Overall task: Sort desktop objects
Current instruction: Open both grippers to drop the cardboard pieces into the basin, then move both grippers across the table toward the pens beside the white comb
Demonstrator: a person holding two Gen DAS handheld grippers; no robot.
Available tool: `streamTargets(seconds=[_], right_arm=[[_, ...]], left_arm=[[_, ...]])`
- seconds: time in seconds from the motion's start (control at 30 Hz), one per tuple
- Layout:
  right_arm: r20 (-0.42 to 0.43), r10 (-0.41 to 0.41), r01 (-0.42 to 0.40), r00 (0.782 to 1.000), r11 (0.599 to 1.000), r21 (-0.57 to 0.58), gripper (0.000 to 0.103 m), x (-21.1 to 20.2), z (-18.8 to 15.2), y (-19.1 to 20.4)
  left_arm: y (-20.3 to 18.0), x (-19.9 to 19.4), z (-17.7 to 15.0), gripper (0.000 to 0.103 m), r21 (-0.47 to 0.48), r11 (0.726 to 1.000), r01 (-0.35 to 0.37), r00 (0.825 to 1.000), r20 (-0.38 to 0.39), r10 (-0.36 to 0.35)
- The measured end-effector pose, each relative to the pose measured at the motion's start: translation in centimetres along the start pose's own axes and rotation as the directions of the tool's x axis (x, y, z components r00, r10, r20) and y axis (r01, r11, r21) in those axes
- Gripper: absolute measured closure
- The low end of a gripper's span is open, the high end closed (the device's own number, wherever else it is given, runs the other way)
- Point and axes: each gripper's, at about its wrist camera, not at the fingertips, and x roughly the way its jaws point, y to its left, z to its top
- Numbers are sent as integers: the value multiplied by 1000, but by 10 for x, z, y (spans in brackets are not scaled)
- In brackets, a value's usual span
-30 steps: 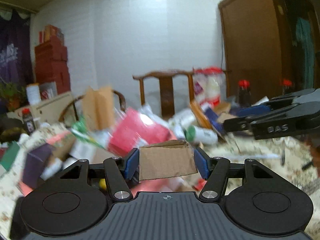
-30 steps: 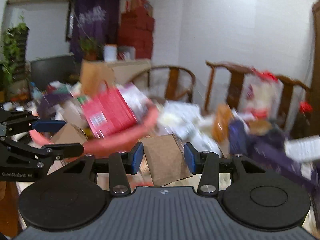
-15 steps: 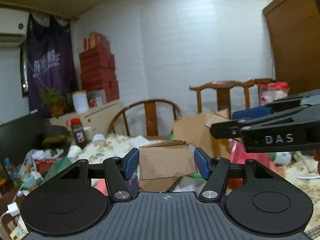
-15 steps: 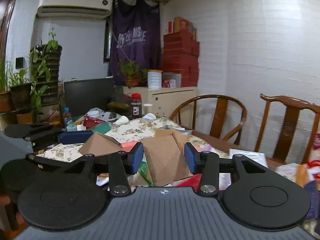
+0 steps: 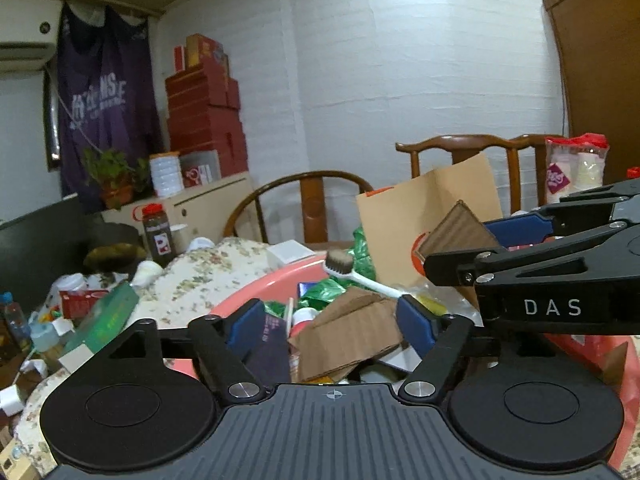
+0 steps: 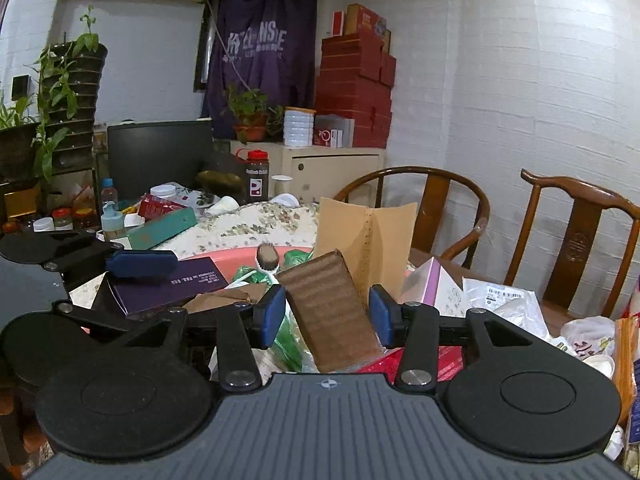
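where both jaws a second ago pinched cardboard, the left gripper (image 5: 331, 320) now gapes and its cardboard (image 5: 348, 330) lies in the pink basin (image 5: 280, 280); the right gripper (image 6: 327, 314), barely parted, seems about to drop its piece (image 6: 332, 312).

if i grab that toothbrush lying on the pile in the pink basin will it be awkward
Probably light and stiff: the toothbrush is a thin white plastic handle with a bristle head. It lies tilted on loose cardboard and green wrappers in the pink basin, so it may slide or pivot when touched. The narrow handle looks likely to twist in the grip.
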Motion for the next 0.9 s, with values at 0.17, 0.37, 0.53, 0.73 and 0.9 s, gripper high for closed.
streamTargets(seconds=[0.17, 0.37, 0.53, 0.73, 0.9], right_arm=[[26, -36, 36, 999, 999, -1, 19, -4, -2, 2], [69, -61, 62, 996, 998, -16, 19, -25, -2, 3], [118, -68, 66, 991, 997, 26, 15, -55, -6, -2], [172, -94, 82, 981, 994, 73, 9, -99, -19, -8], [167, -151, 132, 974, 984, 116, 8, -135, -42, -21]], left_arm=[[1, -6, -2, 5, 6, 1000, -22, 1000, 16, 22], [1, -31, 3, 0, -1, 999, -32, 998, 50, 32], [3, -60, 6, 0, -16, 1000, -27, 995, 91, 29], [-8, -93, -1, 0, -52, 999, 16, 992, 126, -9], [-36, -113, -13, 0, -58, 995, 84, 987, 140, -75]])
